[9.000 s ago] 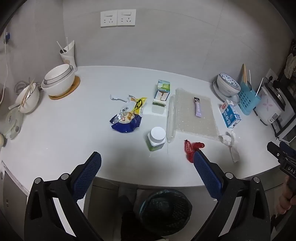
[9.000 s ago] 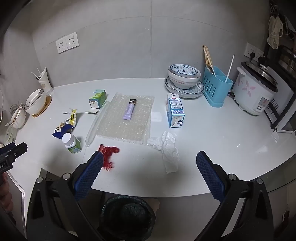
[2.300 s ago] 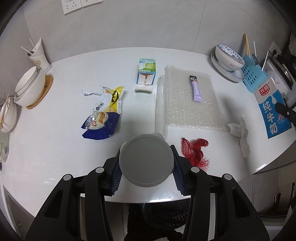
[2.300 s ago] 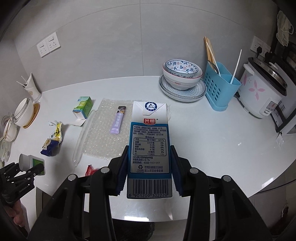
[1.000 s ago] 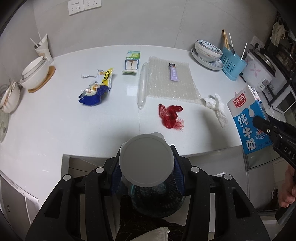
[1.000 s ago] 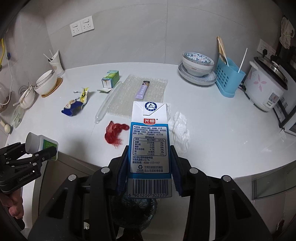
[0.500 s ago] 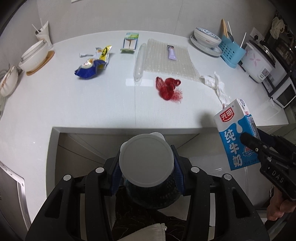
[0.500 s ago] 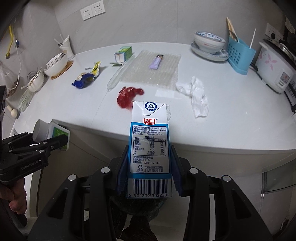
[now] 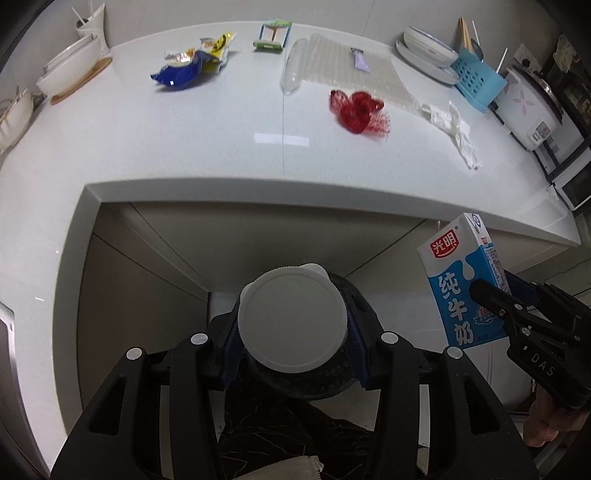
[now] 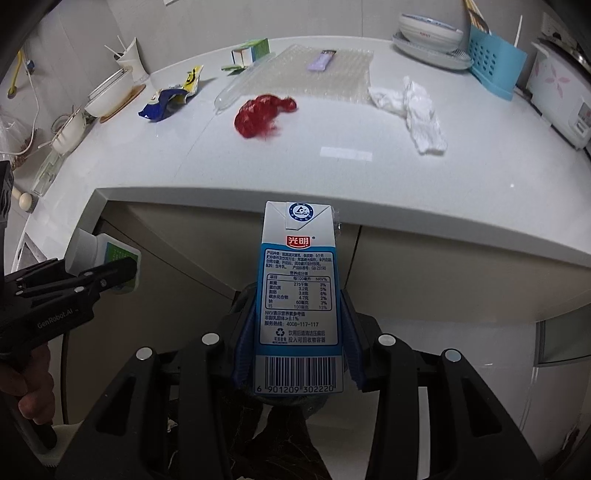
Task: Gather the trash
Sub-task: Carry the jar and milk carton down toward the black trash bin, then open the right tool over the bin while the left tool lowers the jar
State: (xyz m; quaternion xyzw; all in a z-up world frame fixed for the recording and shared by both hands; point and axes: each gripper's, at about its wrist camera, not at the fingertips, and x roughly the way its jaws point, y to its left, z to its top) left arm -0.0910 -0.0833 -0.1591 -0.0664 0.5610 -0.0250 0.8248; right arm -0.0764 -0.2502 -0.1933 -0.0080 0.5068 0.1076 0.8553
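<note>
Fingers point(image 9: 356, 347) down-tilted, clamping bottle point(image 9: 292, 320)

Left tool point(image 9: 293, 345) black-framed, blue ribbed pads, silver screws, right tool point(image 10: 295, 339) alike, white "GenRobot.AI" lettering

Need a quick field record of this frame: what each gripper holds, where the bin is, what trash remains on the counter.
left gripper: shut on white-capped plastic bottle
right gripper: shut on blue-and-white milk carton
bin: dark round trash bin on the floor below the counter edge, directly under the bottle
white countertop: red mesh net, crumpled white tissue, blue-yellow snack wrapper, small green-white box, bubble wrap sheet, purple sachet lying on the bubble wrap
dropped yet: neither item
</note>
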